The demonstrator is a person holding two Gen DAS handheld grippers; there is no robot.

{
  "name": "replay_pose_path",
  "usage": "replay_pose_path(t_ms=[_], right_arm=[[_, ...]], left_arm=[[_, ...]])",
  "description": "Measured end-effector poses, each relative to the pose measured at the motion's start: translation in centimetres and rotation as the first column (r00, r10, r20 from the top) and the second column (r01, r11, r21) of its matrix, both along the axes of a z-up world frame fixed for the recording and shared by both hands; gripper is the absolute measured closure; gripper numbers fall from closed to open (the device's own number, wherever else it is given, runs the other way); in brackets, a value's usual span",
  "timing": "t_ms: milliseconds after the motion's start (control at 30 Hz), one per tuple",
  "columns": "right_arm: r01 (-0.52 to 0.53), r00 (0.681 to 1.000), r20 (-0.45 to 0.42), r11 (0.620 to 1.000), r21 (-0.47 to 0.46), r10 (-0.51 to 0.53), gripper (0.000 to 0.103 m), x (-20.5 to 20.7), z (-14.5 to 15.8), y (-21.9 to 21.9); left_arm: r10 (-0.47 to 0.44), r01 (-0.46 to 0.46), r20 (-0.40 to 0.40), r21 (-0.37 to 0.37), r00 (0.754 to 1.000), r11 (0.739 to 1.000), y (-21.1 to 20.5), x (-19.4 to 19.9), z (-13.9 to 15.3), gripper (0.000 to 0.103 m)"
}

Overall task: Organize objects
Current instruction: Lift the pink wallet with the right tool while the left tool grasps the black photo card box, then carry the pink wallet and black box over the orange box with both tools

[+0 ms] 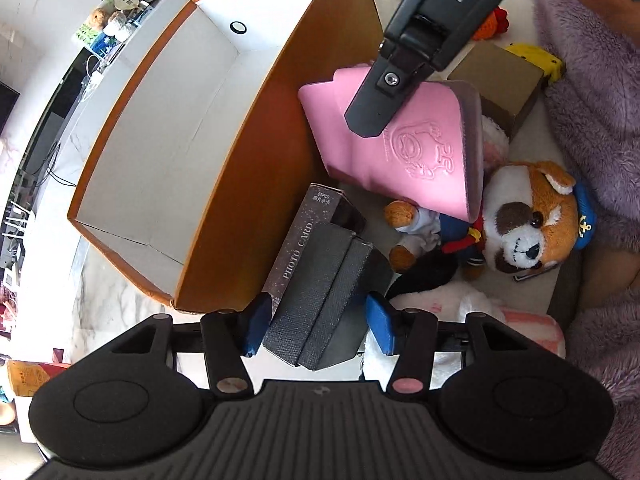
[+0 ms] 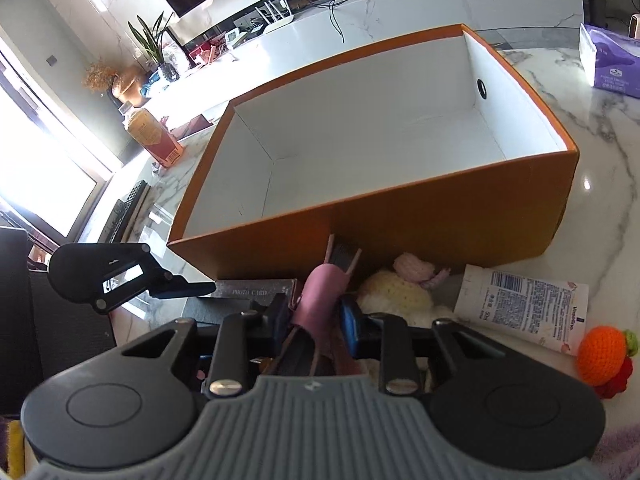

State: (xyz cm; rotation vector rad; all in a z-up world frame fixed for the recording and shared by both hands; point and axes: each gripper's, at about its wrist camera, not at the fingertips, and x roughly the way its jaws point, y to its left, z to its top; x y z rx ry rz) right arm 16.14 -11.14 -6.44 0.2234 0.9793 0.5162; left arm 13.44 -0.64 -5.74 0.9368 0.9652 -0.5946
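**Pink wallet lifted beside the orange box**

The large orange cardboard box with a white inside [image 2: 400, 200] stands open on the white marble-patterned worktop [image 2: 600, 184], near its far edge; nothing lies in it that I can see; along its near wall the loose things are heaped.

The right gripper [image 2: 316, 312] has its blue-padded jaws drawn narrow and clamped on the flat pink leather wallet with an embossed cartoon figure [image 1: 384, 140], which hangs tilted above the heap, close to the box's near wall.

The left gripper [image 1: 320, 320] stands with its jaws wide on either side of the dark grey textured rectangular box [image 1: 320, 300]; whether the pads press on it I cannot tell; that box lies against the slim dark "PHOTO CARD" carton [image 1: 298, 240], just beside the orange wall.

Near the worktop's front edge lie the brown-and-white plush dog in a blue sailor cap [image 1: 520, 220], the white lotion tube [image 2: 524, 300] and the orange crocheted fruit [image 2: 602, 356].
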Motion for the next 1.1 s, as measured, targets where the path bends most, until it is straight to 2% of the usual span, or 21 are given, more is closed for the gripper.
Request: replay_pose_path(t_ms=[233,400,633,733,933,1100], right_arm=[[0.009,1.000,0.028,1.000,0.014,-0.009,0.075,-0.7,0.9,-0.6],[0.006,0.997,0.081,1.000,0.024,-0.008,0.075,-1.5,2.6,-1.0],[0.011,0.992,0.129,0.999,0.044,-0.016,0.076,-2.4,4.5,-1.8],[0.008,0.987,0.159,0.999,0.054,-0.016,0.077,-2.7,5.4,-2.0],[-0.008,0.977,0.214,0.998,0.066,-0.007,0.079,-2.5,7.3,-2.2],[-0.009,0.969,0.246,0.996,0.091,-0.013,0.079,-1.3,8.7,-2.3]], left_arm=[[0.039,-0.039,0.000,-0.029,0.999,0.999,-0.1,0.3,1.3,0.055],[0.064,-0.062,0.043,-0.043,0.997,0.997,-0.3,-0.1,2.6,0.056],[0.162,-0.148,0.078,-0.166,0.984,0.975,0.1,-0.9,7.2,0.057],[0.231,-0.208,0.066,-0.245,0.971,0.947,0.6,-2.1,9.2,0.058],[0.344,-0.297,0.043,-0.412,0.938,0.862,1.9,-1.5,13.7,0.058],[0.425,-0.346,0.054,-0.494,0.903,0.798,2.8,0.6,16.3,0.058]])
